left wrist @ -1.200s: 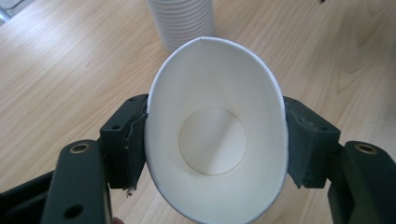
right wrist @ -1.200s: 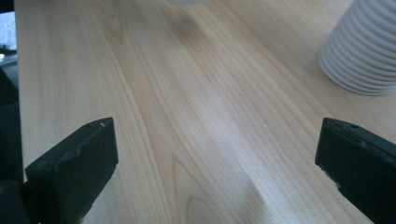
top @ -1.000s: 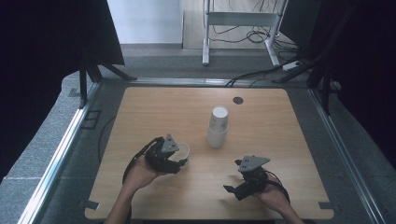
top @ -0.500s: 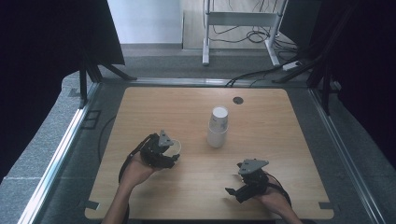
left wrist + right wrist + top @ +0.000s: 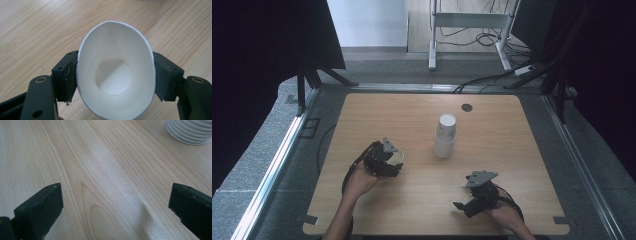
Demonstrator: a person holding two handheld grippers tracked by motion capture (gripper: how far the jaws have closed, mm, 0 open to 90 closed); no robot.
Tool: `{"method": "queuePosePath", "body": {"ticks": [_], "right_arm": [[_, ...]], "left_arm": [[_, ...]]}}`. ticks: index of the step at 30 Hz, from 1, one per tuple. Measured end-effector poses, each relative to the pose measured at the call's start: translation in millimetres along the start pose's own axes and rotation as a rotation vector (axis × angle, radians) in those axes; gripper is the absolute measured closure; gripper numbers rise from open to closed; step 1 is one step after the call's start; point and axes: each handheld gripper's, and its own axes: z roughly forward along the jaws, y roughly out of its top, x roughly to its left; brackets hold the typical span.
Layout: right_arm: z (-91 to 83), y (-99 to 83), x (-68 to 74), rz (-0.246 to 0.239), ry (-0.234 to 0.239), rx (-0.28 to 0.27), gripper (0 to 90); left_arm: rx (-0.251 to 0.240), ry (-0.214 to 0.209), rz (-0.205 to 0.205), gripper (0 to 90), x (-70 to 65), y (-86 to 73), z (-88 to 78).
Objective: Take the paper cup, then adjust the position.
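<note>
A white paper cup (image 5: 113, 72) is squeezed into an oval between the jaws of my left gripper (image 5: 393, 161), its mouth facing the camera and its round bottom visible inside. In the high view this cup (image 5: 396, 156) sits at the left of the wooden table (image 5: 512, 125), just ahead of the left hand. A stack of white paper cups (image 5: 445, 135) stands upside down near the table's middle; its ribbed base (image 5: 190, 131) appears at the top right of the right gripper view. My right gripper (image 5: 464, 207) is near the front right, open, with bare wood between its jaws.
A small dark round grommet (image 5: 467, 107) sits in the table top near the far edge. Metal rails (image 5: 277, 165) run along the table's left and right sides. Cables (image 5: 487, 77) lie on the floor beyond the far edge.
The left gripper with its cup has drawn back toward the person and slightly left, away from the stack. The right gripper has shifted a little toward the front edge.
</note>
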Motion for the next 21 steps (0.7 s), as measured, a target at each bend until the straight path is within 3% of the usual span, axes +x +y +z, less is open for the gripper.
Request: {"method": "queuePosePath", "body": {"ticks": [6,10,16,21], "right_arm": [[0.1,-0.4,-0.6,0.002,0.002,0.004,0.0],[-0.4,-0.5,-0.9,0.000,0.001,0.003,0.0],[-1.8,-0.2,-1.3,-0.002,-0.002,0.002,0.0],[-4.3,-0.2,-3.0,0.003,-0.012,-0.007,0.0]], "left_arm": [[-0.005,-0.010,-0.020,24.1,1.5,-0.3,2.8],[-0.034,-0.034,-0.066,14.8,4.9,-0.3,1.3],[-0.099,-0.065,-0.087,10.5,5.3,-0.8,-12.5],[-0.132,-0.057,-0.081,6.5,2.4,-5.8,-26.9]]}}
